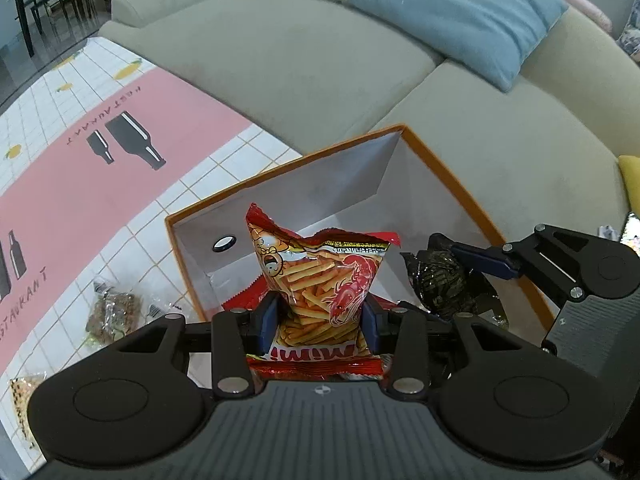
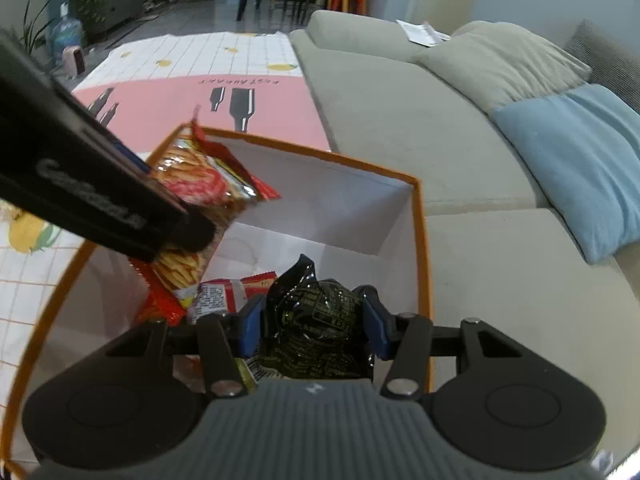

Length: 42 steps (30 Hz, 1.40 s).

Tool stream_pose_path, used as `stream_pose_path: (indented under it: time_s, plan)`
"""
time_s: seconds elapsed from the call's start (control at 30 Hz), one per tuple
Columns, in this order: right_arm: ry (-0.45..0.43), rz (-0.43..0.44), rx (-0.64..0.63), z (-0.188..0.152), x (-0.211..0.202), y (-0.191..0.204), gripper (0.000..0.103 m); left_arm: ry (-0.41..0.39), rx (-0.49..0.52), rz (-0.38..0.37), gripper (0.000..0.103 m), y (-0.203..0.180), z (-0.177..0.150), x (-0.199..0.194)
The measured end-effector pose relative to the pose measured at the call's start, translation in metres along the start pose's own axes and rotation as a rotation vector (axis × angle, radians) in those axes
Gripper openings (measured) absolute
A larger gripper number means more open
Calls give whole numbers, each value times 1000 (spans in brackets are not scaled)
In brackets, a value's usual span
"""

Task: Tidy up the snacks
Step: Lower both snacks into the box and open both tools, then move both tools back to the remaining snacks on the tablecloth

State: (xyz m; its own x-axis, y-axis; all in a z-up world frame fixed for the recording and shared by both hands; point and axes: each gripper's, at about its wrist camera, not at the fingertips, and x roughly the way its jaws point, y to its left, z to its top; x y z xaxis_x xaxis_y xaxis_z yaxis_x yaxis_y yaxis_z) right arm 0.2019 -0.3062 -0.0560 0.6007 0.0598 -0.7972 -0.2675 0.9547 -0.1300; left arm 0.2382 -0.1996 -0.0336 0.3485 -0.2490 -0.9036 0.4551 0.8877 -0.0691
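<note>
Left wrist view: red snack bag (image 1: 320, 280) of shrimp sticks pinched between the blue pads of the left gripper (image 1: 320, 320), hanging over the open orange-rimmed box (image 1: 472, 200). Right wrist view: black snack packet (image 2: 316, 320) clamped in the right gripper (image 2: 316, 328), also over the box interior, with red packets (image 2: 236, 288) already lying on the box floor.

Risks, as judged:
- Both grippers crowd the same box; the left gripper's body sits just beside the right one, so a collision could knock either bag loose.
- Red bag is puffy and gripped low; it may slip or tip and land across the rim.
- Loose snacks (image 1: 114, 316) remain on the patterned surface (image 1: 120, 184) outside the box, so the task is unfinished.
</note>
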Motion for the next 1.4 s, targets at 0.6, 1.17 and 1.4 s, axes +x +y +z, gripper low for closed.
stream_pose_path:
  time_s: [0.6, 1.17, 1.4]
  plan:
    - [97, -16, -91, 5, 35, 12, 55, 95, 48, 33, 49, 1, 5, 38]
    - [106, -66, -121, 10, 8, 29, 62, 17, 41, 39, 69, 0, -5, -2]
    - [86, -92, -98, 19, -23, 41, 63, -69, 13, 57, 69, 5, -18, -47]
